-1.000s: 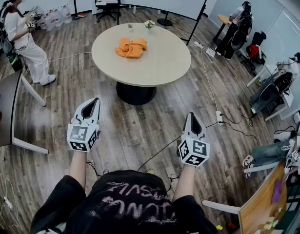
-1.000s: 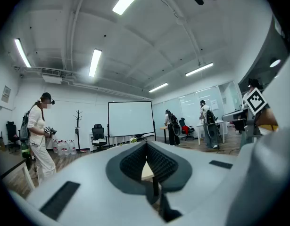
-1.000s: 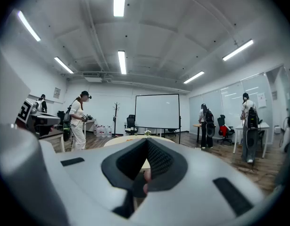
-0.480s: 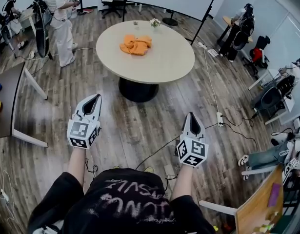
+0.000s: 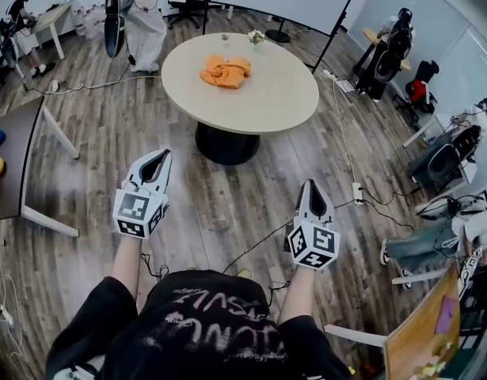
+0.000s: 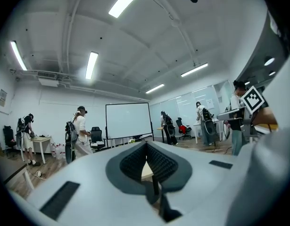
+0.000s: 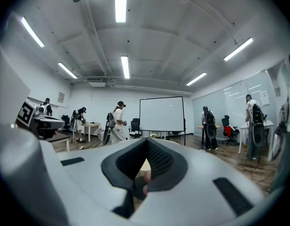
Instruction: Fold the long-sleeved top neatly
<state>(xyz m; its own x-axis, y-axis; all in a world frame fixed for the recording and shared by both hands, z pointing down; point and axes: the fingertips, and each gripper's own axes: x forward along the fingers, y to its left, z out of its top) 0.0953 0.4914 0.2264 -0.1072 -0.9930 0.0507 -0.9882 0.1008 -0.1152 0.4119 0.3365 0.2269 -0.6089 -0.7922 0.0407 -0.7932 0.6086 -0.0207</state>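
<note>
Round pale tabletop (image 5: 267,101) on a dark pedestal: carries the long-sleeved top (image 5: 226,70), orange, soft, crumpled in a heap toward the far side, long axis left to right in the head view. Left tongs (image 5: 157,158) and right tongs (image 5: 313,188), white shells with dark ribbed pads: both pressed together on nothing, level over the plank floor (image 5: 93,149), well apart from the top

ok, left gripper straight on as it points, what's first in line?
Likely the near edge of the round table; only bare floor lies between it and the shut left gripper. Height is hard to judge.
</note>
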